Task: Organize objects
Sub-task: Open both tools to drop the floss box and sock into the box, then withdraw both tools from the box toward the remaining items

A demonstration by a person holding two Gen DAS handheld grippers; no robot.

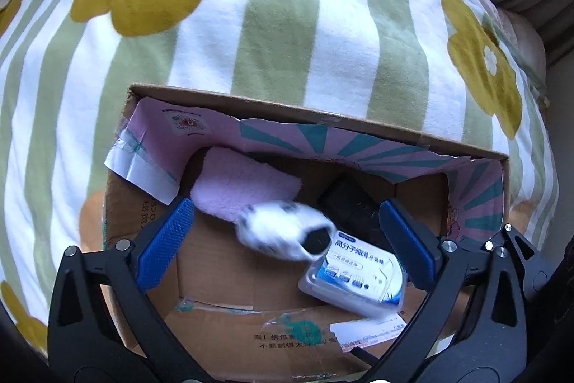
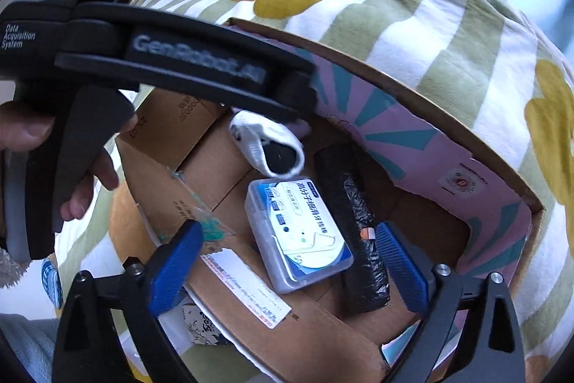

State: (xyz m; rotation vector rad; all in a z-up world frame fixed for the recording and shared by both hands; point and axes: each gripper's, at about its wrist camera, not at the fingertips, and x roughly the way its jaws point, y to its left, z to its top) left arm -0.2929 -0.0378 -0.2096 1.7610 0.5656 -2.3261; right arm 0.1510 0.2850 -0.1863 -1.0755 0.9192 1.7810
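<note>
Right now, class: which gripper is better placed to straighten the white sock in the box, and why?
Left, probably. The left gripper hangs open right over the white sock; the right gripper frames the floss case instead.

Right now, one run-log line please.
left gripper: open | white sock: dropping into brown cardboard box | right gripper: open

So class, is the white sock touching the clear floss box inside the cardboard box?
Touching. The right wrist view shows the white sock's open cuff resting on the clear floss box's top edge, no gap.
</note>
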